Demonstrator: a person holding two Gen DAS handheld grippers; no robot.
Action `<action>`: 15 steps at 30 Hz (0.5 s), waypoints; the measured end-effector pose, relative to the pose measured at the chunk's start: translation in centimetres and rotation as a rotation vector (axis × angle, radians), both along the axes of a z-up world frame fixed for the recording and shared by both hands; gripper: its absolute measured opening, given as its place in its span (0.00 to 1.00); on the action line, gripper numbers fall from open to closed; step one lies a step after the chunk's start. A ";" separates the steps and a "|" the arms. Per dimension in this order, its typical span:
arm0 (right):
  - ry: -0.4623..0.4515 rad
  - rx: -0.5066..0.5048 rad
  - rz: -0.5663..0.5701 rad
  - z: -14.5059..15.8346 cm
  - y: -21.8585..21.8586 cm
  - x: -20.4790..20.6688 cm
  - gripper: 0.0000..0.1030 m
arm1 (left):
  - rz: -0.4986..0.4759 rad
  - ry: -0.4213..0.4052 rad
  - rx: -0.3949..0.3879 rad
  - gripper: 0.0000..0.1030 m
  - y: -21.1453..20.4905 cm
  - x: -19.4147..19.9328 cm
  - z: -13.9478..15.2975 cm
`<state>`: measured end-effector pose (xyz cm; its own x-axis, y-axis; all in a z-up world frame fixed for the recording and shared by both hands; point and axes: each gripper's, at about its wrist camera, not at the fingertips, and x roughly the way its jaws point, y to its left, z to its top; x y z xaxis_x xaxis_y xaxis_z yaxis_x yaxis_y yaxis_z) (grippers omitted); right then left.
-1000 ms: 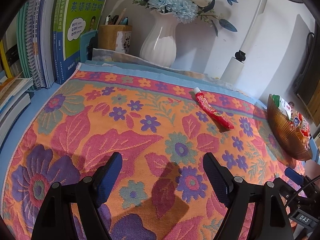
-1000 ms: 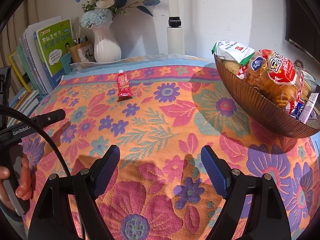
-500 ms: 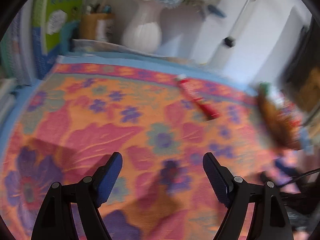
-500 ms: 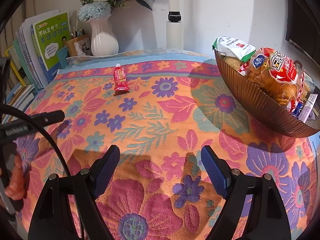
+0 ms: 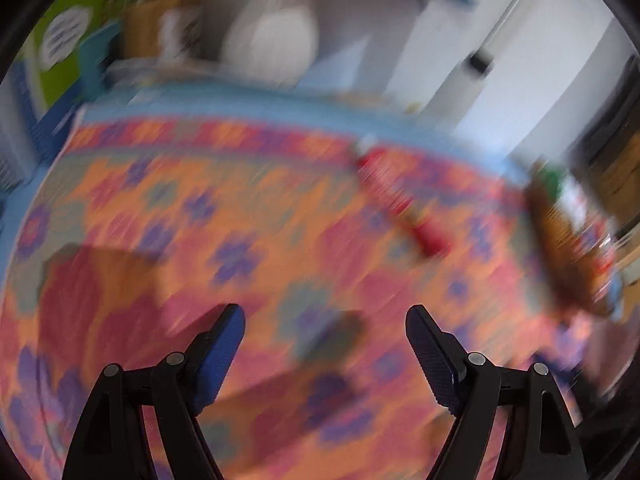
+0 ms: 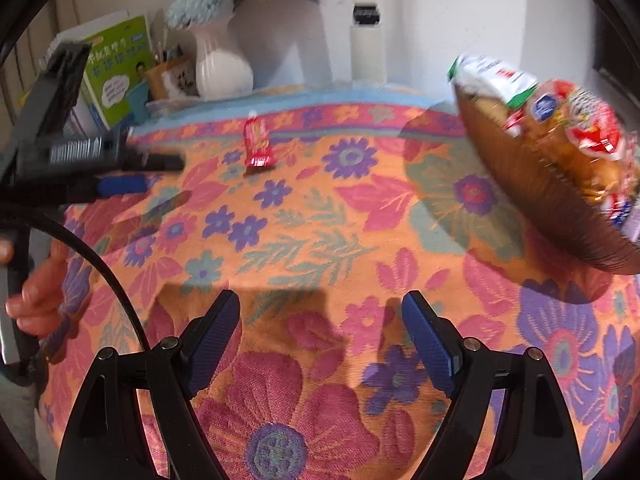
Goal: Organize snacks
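Left wrist view is now smeared by motion where a second ago it was sharp; the left gripper [image 5: 325, 322] hangs with jaws spread and empty over the floral cloth [image 5: 248, 216], and the red snack tube [image 5: 400, 200] sits higher and nearer centre than before, seemingly flat on the cloth. In the right wrist view, the left gripper has advanced from the left edge toward the tube; the right gripper [image 6: 321, 312] stays parted, holding nothing; the brown snack bowl [image 6: 532, 192] stands far right.

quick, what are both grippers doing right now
left gripper: open, holding nothing.
right gripper: open, holding nothing.
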<state>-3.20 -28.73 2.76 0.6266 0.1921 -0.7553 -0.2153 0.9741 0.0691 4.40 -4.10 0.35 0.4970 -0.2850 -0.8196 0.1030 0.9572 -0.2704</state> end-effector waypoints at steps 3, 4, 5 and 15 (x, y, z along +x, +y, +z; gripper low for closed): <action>0.013 -0.001 -0.007 -0.2 0.1 0.3 0.81 | 0.022 -0.041 0.103 0.74 0.3 -3.1 0.3; 0.003 -0.003 -0.018 -0.1 0.0 0.1 0.81 | 0.019 -0.061 0.109 0.74 0.3 -4.1 0.3; -0.003 -0.004 -0.027 0.0 -0.1 0.1 0.81 | 0.009 -0.095 0.094 0.74 0.3 -5.0 0.3; -0.044 -0.021 -0.089 0.4 -0.7 -0.4 0.81 | 0.100 -0.246 0.067 0.84 1.9 -7.3 0.9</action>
<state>-3.56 -29.42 3.12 0.6729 0.1187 -0.7302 -0.1302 0.9906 0.0410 -2.91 -2.19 1.23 0.7066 -0.1738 -0.6859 0.0617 0.9808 -0.1849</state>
